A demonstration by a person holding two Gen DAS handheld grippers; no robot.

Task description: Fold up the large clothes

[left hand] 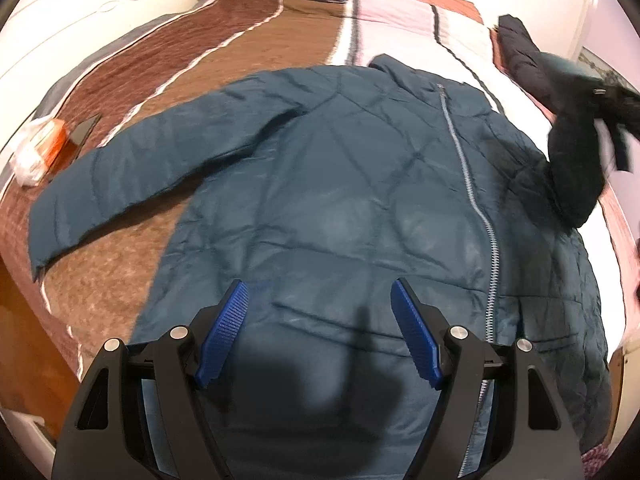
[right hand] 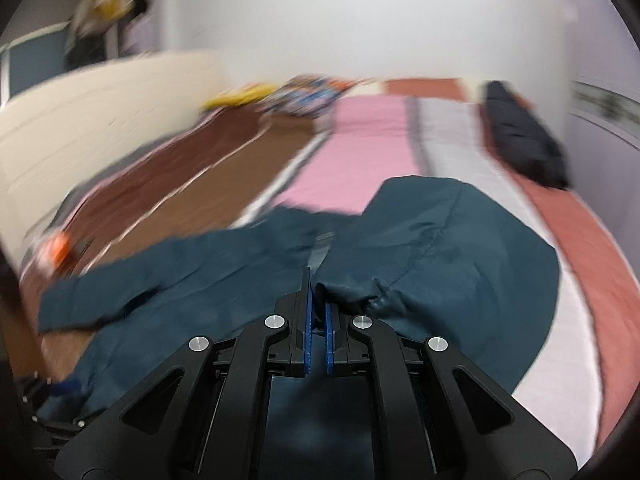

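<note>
Quilted teal jacket (left hand: 340, 184), zipped, laid flat on the bed (left hand: 248, 52); right sleeve raised for folding.

Right gripper (right hand: 317, 300): fingers clamped on a pinch of the sleeve's fabric, lifting it clear of the blanket, likely to carry it across the body. Left gripper (left hand: 318, 334): fingers wide apart, empty, poised above the hem, probably ready to steady it. Left sleeve (left hand: 120, 176) lies outstretched, not yet folded.
</note>
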